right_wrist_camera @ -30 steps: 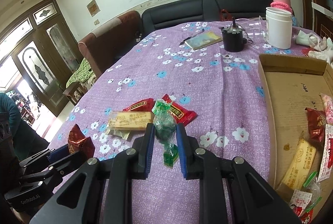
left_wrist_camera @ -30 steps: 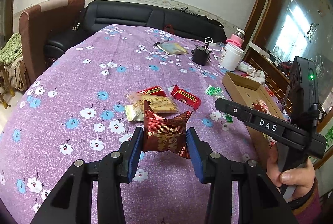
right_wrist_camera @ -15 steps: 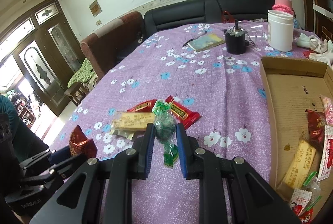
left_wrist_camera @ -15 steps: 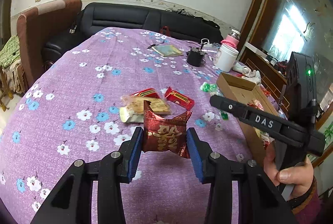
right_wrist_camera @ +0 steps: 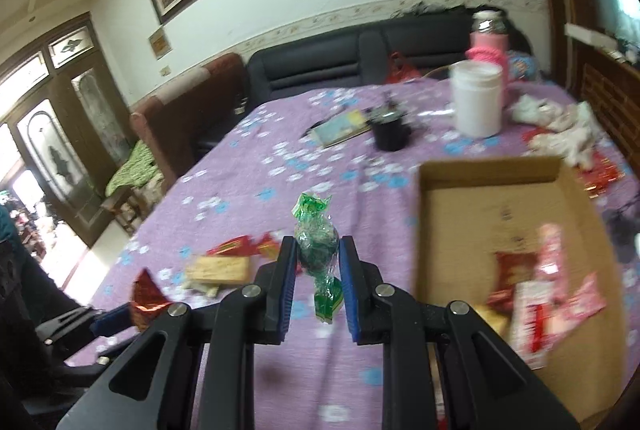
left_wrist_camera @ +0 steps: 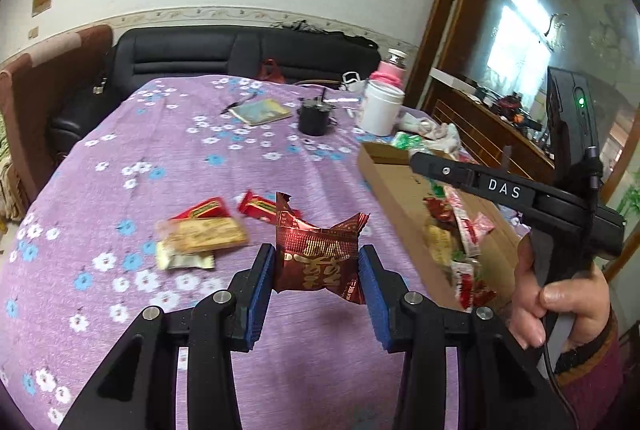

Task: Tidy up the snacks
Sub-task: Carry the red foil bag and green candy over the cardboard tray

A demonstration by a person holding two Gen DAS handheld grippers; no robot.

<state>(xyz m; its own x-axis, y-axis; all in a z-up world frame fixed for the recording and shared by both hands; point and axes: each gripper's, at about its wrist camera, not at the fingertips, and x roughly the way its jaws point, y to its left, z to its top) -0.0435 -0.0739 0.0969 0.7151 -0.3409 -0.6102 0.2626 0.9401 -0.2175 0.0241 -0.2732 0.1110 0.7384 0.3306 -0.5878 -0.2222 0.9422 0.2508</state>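
We carry two snacks toward the cardboard box (right_wrist_camera: 496,206); the left gripper (left_wrist_camera: 316,270) has its jaws pinching the red packet (left_wrist_camera: 318,258), the right gripper (right_wrist_camera: 318,262) nips the green candy (right_wrist_camera: 316,242); we should clear the rim right of the jaws, then let go low over the snacks inside.

Right wrist view: packets in the cardboard box (right_wrist_camera: 492,186) motion-blurred, print unreadable; box cut by right edge. Left wrist view: right gripper (left_wrist_camera: 424,160) fingertips hidden behind its own finger.
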